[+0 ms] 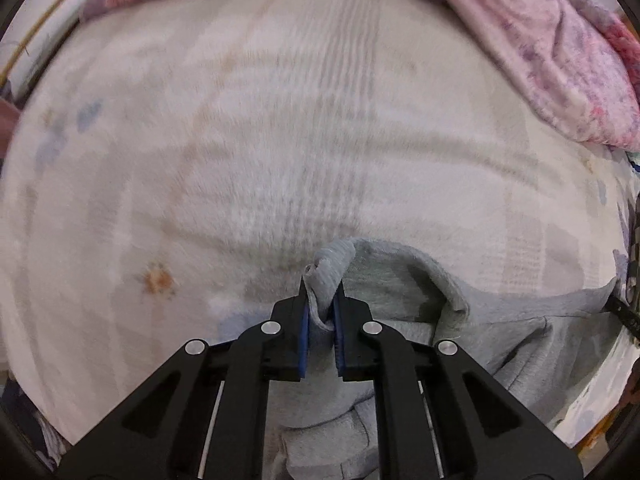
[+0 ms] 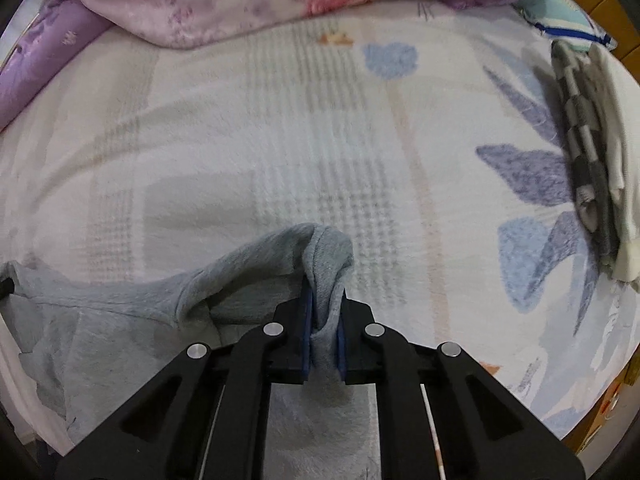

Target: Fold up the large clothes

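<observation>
Grey fleece sweatshirt (image 1: 400, 280) hangs above the patterned white bed (image 1: 240, 140), left tool (image 1: 320, 312) and right tool (image 2: 324, 316) each clamped on its edge, likely to spread it flat.

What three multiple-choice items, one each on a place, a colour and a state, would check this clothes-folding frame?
1. Where does the pile of folded clothes lie in the right wrist view?
A. at the right edge of the bed
B. under the pink quilt
C. between the fingers

2. What colour is the garment being handled?
A. red
B. grey
C. black

3. How does the left gripper stand?
A. wide open
B. shut on nothing
C. shut on the garment

Answers: 1 A, the pile sits at the right on the bed sheet; 2 B, the cloth is plain grey; 3 C, grey cloth is pinched between its blue pads, as with the right gripper.
</observation>
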Demonstrator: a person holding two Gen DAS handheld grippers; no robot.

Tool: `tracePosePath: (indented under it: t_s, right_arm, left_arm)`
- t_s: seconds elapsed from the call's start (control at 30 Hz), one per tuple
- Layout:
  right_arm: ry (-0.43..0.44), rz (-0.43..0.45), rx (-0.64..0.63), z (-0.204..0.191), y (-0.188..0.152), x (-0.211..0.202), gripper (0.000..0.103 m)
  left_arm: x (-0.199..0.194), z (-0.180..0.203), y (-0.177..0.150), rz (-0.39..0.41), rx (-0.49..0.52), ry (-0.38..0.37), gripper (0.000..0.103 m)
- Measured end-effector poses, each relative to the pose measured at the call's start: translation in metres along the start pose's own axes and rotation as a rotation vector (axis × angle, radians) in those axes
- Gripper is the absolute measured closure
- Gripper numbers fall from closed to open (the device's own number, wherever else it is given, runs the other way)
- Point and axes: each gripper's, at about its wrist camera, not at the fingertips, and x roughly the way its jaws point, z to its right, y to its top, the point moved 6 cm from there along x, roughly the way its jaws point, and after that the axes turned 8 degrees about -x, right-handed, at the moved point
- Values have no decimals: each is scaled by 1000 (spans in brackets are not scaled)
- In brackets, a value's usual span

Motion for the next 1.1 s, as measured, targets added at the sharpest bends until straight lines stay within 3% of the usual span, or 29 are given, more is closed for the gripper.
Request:
tracePosePath:
  t_s: [0.13,0.5,0.63,0.8,1.1]
  right_arm:
    - [24,54,41,7,14,-34,95]
    - [9,246,50,15,90,-111,95]
    - [33,253,50,10,85,-119,95]
    - [36,287,36,7,67,-141,95]
    - [17,283,-77,-3,-3,-175,95]
  left_arm:
    - [-27,-9,5,44,-8,1,93]
    - [-98,20,76,229,2,-26,93]
    - [-98,25,73,206,8,-29,93]
    - [-112,21,59,234,44,-9,93]
    - [-146,12,-5,281,154,21,93]
